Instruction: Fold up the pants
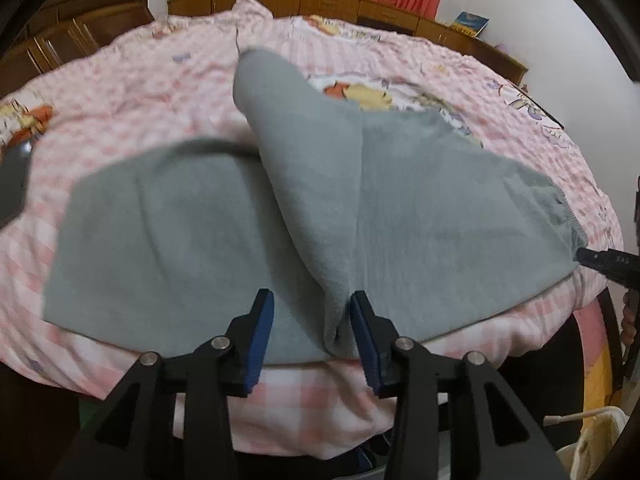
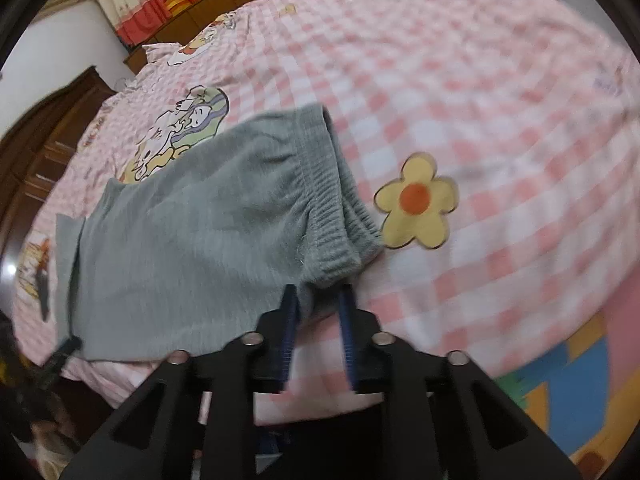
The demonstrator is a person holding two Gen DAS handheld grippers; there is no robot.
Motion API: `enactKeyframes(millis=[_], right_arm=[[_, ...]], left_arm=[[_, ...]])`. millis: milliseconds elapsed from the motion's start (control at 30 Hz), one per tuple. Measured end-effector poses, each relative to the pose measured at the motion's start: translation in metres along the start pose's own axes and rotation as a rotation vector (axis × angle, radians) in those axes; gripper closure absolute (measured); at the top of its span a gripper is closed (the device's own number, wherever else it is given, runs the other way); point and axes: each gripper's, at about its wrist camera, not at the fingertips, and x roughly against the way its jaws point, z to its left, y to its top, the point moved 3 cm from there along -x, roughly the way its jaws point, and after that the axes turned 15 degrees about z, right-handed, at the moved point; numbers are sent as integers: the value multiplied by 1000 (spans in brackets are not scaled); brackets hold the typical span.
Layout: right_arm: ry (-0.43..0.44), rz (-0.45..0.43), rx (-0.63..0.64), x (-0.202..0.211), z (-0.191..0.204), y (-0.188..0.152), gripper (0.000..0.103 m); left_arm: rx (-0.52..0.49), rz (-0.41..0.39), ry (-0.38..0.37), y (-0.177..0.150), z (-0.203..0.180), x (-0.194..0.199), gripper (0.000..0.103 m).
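Observation:
Grey pants (image 1: 200, 232) lie across a pink checked bedspread (image 1: 140, 92), with one leg folded over into a raised ridge (image 1: 304, 184). My left gripper (image 1: 312, 314) stands open at the near hem, and the ridge's end lies loose between its blue pads, close to the right one. In the right wrist view the elastic waistband (image 2: 332, 208) lies bunched at the right end of the pants (image 2: 192, 248). My right gripper (image 2: 318, 302) is open with the waistband's near corner between its fingers, not pinched. Each gripper shows small in the other's view, the right gripper (image 1: 600, 260) and the left gripper (image 2: 60, 354).
The bed's near edge (image 1: 320, 412) drops off just below both grippers. A wooden headboard and cabinets (image 1: 360, 8) stand behind the bed, and a dark wardrobe (image 1: 60, 32) at the left. A colourful floor mat (image 2: 576, 392) lies beside the bed.

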Motion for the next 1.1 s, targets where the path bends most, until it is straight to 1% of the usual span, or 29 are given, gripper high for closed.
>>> enactKeyframes(millis=[33, 100, 167, 233, 300, 400, 433, 600, 667, 767, 800, 867, 900, 1000, 1100], right_arm=[[-19, -18, 9, 6, 1, -1, 69], [-41, -54, 28, 20, 7, -2, 68], [-21, -65, 48, 28, 18, -1, 67], [14, -61, 74, 28, 32, 0, 66], [41, -50, 95, 21, 47, 2, 66], [88, -4, 134, 0, 73, -1, 66], [106, 14, 152, -7, 83, -2, 66], [174, 87, 222, -38, 119, -9, 66], [180, 105, 229, -47, 126, -11, 66], [155, 113, 234, -58, 131, -11, 66], [153, 111, 235, -60, 132, -11, 66], [159, 107, 238, -63, 130, -12, 66], [165, 107, 241, -65, 129, -12, 66], [185, 108, 238, -66, 127, -9, 66], [203, 102, 239, -67, 125, -9, 66]], left_arm=[[-9, -12, 10, 2, -2, 5, 55], [-33, -46, 24, 8, -8, 17, 51], [-61, -87, 33, 20, -17, 27, 46], [-64, -98, 66, 35, -25, 26, 43], [-66, -102, 73, 49, -31, 21, 42], [-86, -97, 46, 72, -40, 4, 41], [-90, -93, 58, 80, -42, -5, 41], [-94, -86, 194, 106, -37, -36, 41], [-94, -88, 219, 113, -33, -44, 41], [-97, -95, 239, 120, -29, -51, 41], [-100, -88, 256, 121, -29, -54, 43], [-100, -88, 266, 121, -27, -54, 66], [-94, -89, 255, 121, -26, -53, 84], [-55, -111, 209, 118, -20, -41, 95], [-3, -166, 206, 111, -8, -18, 95]])
